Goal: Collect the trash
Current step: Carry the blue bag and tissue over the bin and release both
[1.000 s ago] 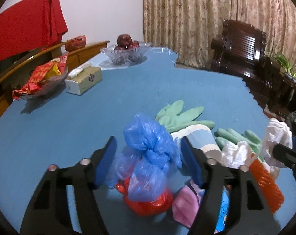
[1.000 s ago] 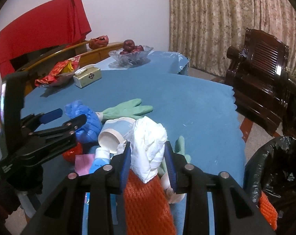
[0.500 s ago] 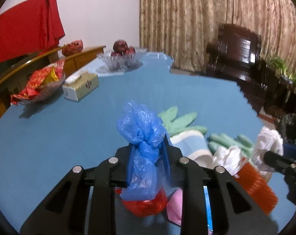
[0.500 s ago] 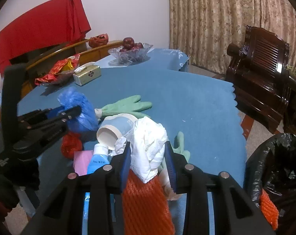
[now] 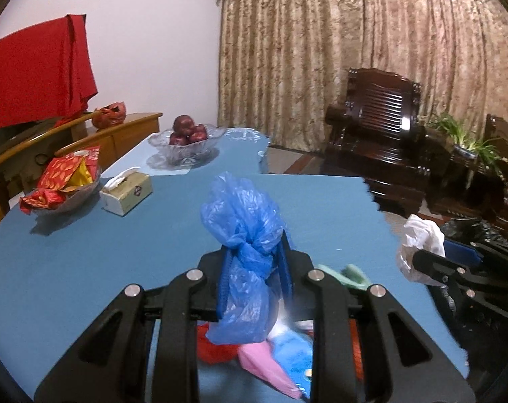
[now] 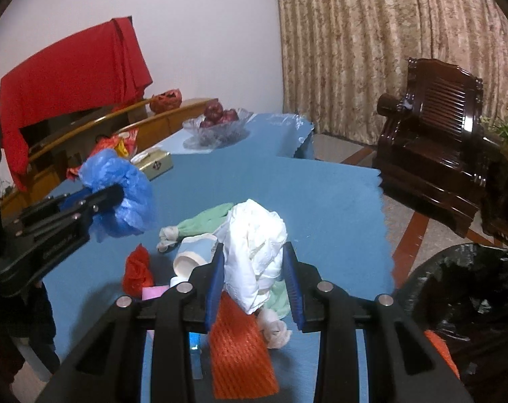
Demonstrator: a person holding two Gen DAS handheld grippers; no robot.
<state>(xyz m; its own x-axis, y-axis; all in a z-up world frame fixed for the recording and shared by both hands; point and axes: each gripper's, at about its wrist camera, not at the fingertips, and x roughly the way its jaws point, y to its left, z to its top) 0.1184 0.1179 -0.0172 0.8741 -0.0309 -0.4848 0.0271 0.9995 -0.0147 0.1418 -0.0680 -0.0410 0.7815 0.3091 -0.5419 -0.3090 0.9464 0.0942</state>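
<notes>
The left gripper (image 5: 254, 268) pinches a knotted blue plastic bag (image 5: 243, 228) between its two blue pads, the bag's bunched top puffing out above and ahead of the fingertips and its tail hanging down behind them, clear of the blue table (image 5: 86, 252). Seen from the right wrist camera, that same gripper (image 6: 116, 194) juts in from the left, the blue bag (image 6: 119, 198) bulging around its tips above the tabletop. The right gripper (image 6: 254, 268) is clamped on a crumpled white plastic bag (image 6: 257, 245), which fills the gap between its pads and rises above them. Just below and in front of the right gripper lies the rest of the litter: an orange mesh sleeve (image 6: 237, 352) under its fingers, a tipped paper cup (image 6: 193, 255) to the left of the fingertips, a red scrap (image 6: 138, 268) further left, a pink piece (image 6: 153, 292) beside it, and a green rubber glove (image 6: 203, 218) just ahead. To the right of the right gripper, beyond the table edge, stands a bin lined with a black bag (image 6: 462, 295), mouth open. Far ahead and to the left of both grippers sit a tissue box (image 5: 126, 193), a glass dish of red snack packets (image 5: 62, 184) and a glass bowl of dark red fruit (image 5: 186, 141). A dark wooden armchair (image 5: 381, 127) stands off to the right in front of patterned curtains (image 5: 354, 33).
</notes>
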